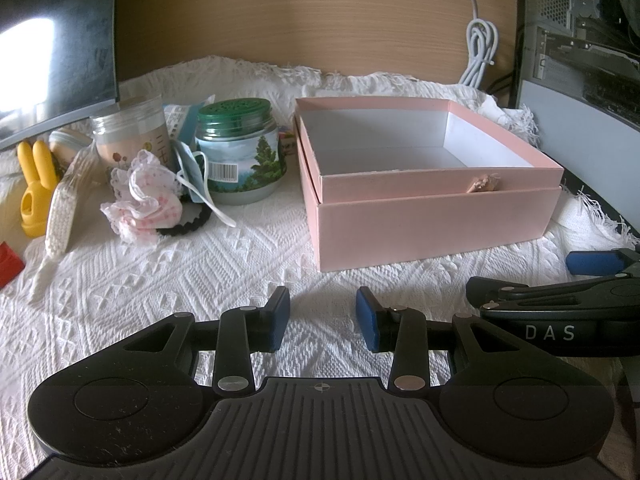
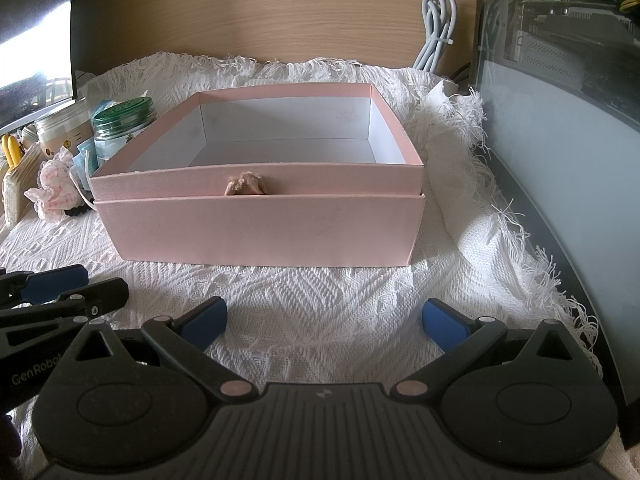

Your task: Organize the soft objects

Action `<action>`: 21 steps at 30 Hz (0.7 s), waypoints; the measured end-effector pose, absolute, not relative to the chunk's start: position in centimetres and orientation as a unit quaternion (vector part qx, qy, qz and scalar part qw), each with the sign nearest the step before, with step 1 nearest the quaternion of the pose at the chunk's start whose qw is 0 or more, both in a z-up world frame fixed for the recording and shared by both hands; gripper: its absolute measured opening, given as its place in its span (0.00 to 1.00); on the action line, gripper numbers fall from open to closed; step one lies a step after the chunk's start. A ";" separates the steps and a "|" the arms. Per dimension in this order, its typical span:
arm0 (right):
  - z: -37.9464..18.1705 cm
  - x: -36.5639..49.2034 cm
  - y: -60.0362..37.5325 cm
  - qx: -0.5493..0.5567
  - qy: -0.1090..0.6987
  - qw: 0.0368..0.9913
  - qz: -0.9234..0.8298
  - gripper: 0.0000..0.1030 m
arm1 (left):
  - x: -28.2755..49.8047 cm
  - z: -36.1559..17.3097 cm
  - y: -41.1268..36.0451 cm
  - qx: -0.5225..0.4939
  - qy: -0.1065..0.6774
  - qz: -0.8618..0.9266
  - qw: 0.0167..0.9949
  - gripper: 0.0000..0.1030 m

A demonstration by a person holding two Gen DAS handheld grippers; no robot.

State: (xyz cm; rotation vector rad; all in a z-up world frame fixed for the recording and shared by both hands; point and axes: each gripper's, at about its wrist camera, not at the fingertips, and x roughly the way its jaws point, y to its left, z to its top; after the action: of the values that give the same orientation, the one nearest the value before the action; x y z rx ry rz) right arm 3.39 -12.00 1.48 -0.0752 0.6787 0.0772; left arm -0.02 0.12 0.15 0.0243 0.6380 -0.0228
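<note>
left to right, left wrist view first. red plastic block (image 1: 10,262) at the far left edge, partly cut off. yellow rabbit-ear plastic figure (image 1: 34,188) stands upright beside it. flat woven beige pouch (image 1: 66,210) leans tilted against the clutter behind. clear plastic jar with a peach flower label (image 1: 130,134) stands upright, no lid visible.

soft items sit in one clump in front of the jars: white lace-trimmed cloth with pink dots (image 1: 140,200) crumpled on the white textured woven cloth (image 1: 200,272) that covers the table, black scalloped hair tie (image 1: 188,222) touching it and partly under it, light blue face mask with white ear loops (image 1: 192,172) draped between the two jars, one loop trailing onto the cloth. green-lidded glass jar with a tree-print label (image 1: 240,156) stands just beside the mask.

open pink cardboard box with white interior (image 1: 432,220) sits right of the jars, well apart from the soft clump. nothing visible inside from either view. it is nested in its own lid; a small tan ribbon stub (image 1: 484,182) pokes out at the front seam.

left gripper (image 1: 323,316): blue pads apart, nothing between them, low over bare cloth in front of the box. released.

right gripper (image 2: 324,320): jaws spread wide, nothing in them, also released, pointing at the box front.

coiled white cable (image 2: 438,28) hangs on the wood panel behind. grey computer case (image 2: 560,184) at the far right.
</note>
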 end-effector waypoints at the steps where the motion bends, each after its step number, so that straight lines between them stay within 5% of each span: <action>1: 1.5 3.4 -12.0 -0.037 0.333 0.942 0.038 1.00 | 0.0 0.2 0.1 0.012 0.314 -0.011 0.949 0.40; 21: 1.0 3.0 -11.7 -0.039 0.336 0.940 0.044 1.00 | -0.1 0.1 0.7 0.000 0.312 -0.028 0.950 0.38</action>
State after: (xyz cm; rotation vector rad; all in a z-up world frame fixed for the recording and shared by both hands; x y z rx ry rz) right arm 2.95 -11.68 0.95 -0.0802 0.6850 0.0895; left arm -0.11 0.72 0.07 0.0003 0.6346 -0.0575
